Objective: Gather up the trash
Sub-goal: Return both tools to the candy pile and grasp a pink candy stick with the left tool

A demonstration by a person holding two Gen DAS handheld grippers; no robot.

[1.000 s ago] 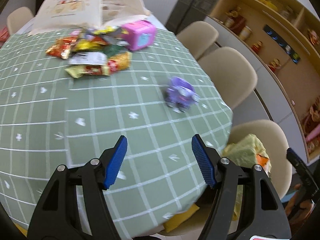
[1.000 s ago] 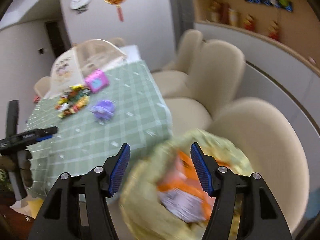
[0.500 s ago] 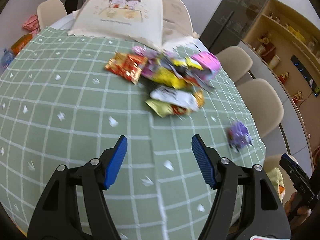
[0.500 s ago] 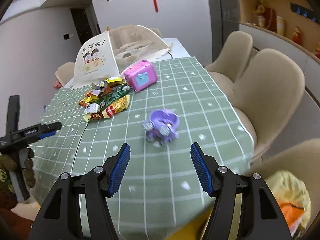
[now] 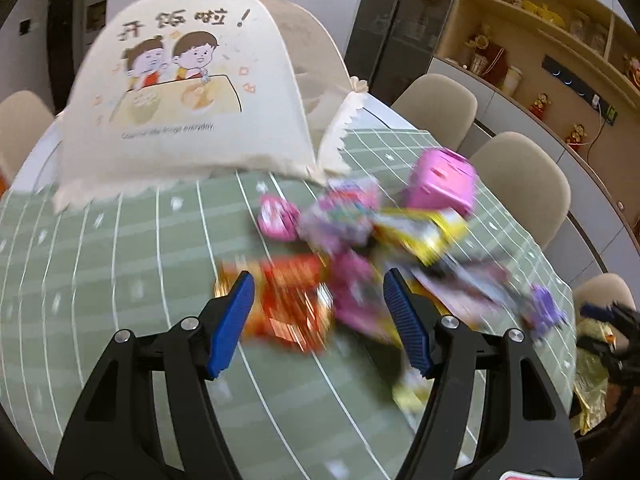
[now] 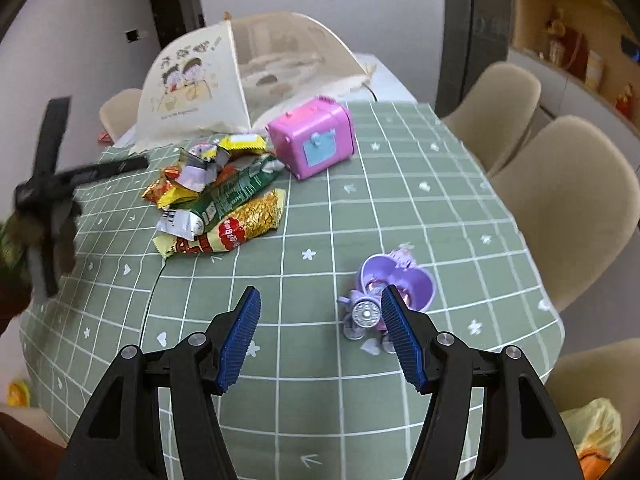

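Heap of crinkled foil snack wrappers (image 6: 216, 204) uncollected on green checked desk (image 6: 400, 208); left claw (image 5: 318, 320) and right claw (image 6: 320, 334) wide, empty.

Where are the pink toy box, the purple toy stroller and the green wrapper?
pink toy box (image 6: 312, 140), right wrist view, front face.
purple toy stroller (image 6: 400, 280), right wrist view, heart-shaped tub.
green wrapper (image 6: 236, 190), right wrist view, middle.

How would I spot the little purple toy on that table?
Start at the green checked tablecloth. Pass the heap of snack wrappers beside the pink box. The purple toy carriage stands alone nearer the table's edge, the only lilac thing with small wheels.
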